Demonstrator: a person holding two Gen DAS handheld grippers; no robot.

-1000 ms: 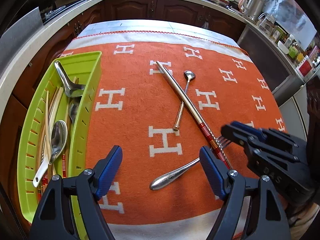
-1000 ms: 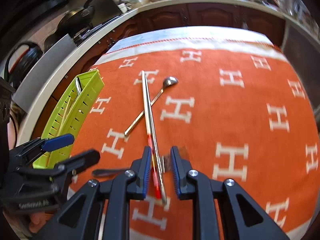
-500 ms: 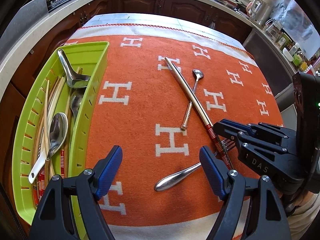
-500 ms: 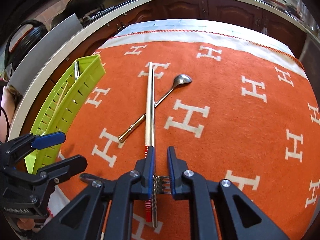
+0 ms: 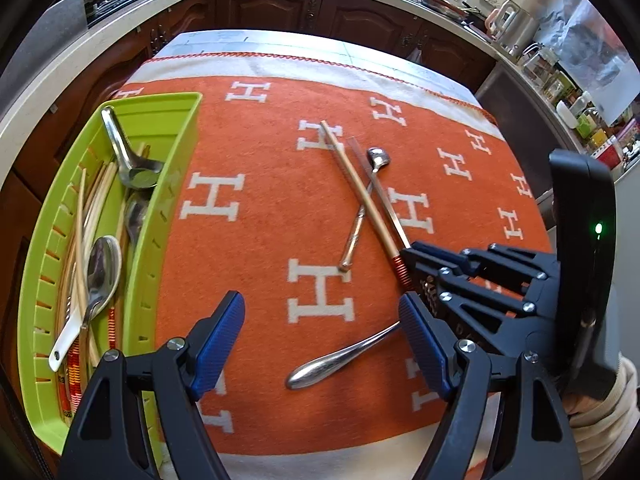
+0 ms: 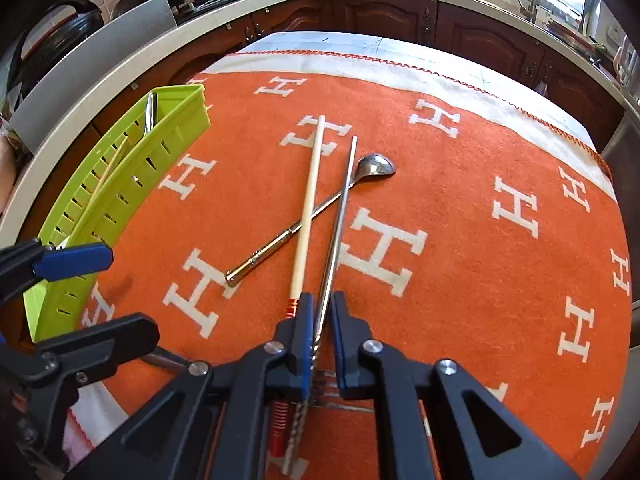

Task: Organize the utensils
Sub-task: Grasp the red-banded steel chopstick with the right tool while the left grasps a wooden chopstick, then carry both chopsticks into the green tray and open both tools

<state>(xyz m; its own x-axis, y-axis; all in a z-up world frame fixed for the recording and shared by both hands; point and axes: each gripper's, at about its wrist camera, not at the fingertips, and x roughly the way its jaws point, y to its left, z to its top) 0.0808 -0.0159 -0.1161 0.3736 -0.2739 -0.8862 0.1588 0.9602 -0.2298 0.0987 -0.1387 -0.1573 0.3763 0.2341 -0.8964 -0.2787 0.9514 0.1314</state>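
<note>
On the orange cloth lie a wooden chopstick [image 6: 306, 204] with a red-wound end, a metal chopstick [image 6: 340, 216], a small metal spoon [image 6: 304, 222] crossed under them, and a fork [image 5: 340, 356] nearer the front. My right gripper [image 6: 320, 316] is shut on the metal chopstick near its handle end; the wooden one lies just left of the left finger. The fork's tines show under the right gripper. My left gripper [image 5: 322, 344] is open and empty above the fork's handle. The green tray [image 5: 176, 184] at the left holds spoons and chopsticks.
The cloth covers a table [image 6: 320, 46] whose far edge lies ahead. Kitchen counters and dark cabinets [image 5: 320, 8] surround it. Jars and appliances stand on the counter at the right [image 5: 560, 64]. The green tray also shows in the right wrist view [image 6: 120, 184].
The right gripper closed on the metal chopstick, which has swung apart from the wooden one. Both views have moved forward slightly. The left gripper stays open.
</note>
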